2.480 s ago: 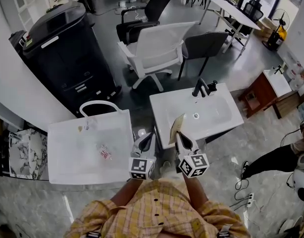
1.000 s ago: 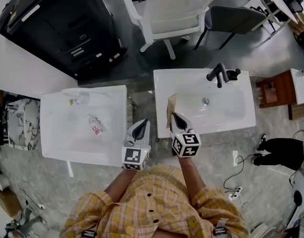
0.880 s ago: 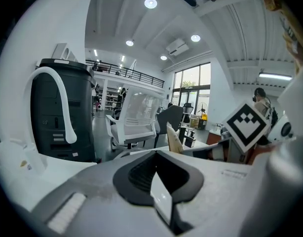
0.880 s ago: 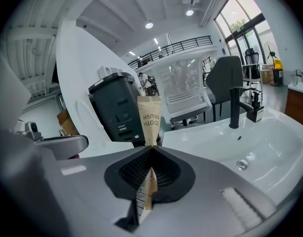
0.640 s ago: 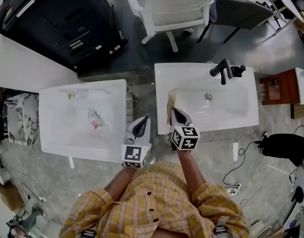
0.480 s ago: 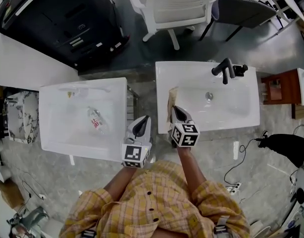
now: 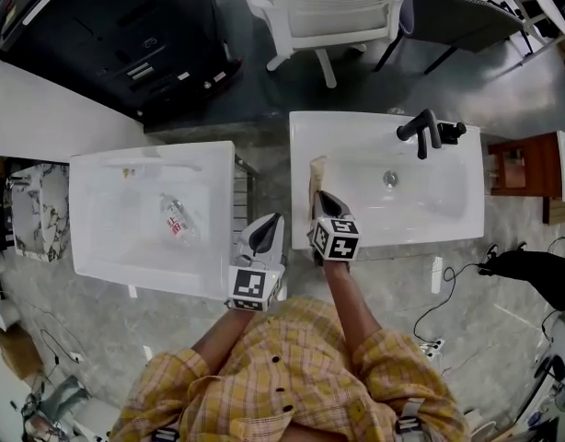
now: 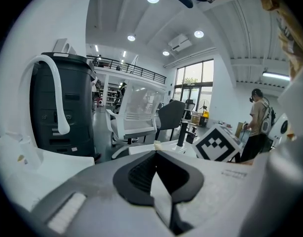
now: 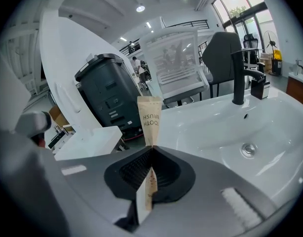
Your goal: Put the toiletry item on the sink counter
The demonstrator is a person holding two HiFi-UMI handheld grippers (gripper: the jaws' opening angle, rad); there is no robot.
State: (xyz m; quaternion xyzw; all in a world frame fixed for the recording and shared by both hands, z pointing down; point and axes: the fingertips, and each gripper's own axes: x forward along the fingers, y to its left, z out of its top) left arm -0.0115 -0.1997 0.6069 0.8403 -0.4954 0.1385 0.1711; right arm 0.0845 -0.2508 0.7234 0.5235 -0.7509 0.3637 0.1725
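Head view looks steeply down on a white rectangular ceramic sink counter [image 7: 451, 219] with a matte black tap [image 7: 427, 133] at its far right corner. The right gripper [image 7: 317, 197] reaches over the counter's near left corner with a tan paper toothbrush sachet [image 7: 316, 173] clamped by its lower end. The sachet sticks out over the flat strip on the left of the bowl, well apart from the tap. Whether it touches the strip I cannot tell from above. Left gripper view shows the left gripper [image 8: 155, 153] with its dark pads pressed together on nothing. It hangs off the counter's near left corner, beyond the edge, doing no work. Right gripper view has the jaws pinched tight on the sachet's bottom edge, the sachet standing nearly upright with the bowl and its round metal drain [image 9: 248, 149] to the right. Brown capitals down the paper read "TOOTH BRUSH"; no brand can be made out. My worry is the release. The strip beside the bowl looks narrow, and a light, stiff sachet let go upright could topple either way, sliding into the bowl toward the drain or dropping off the counter's left edge to the floor. Lowering it flat along the strip before the jaws part would likely prevent that.
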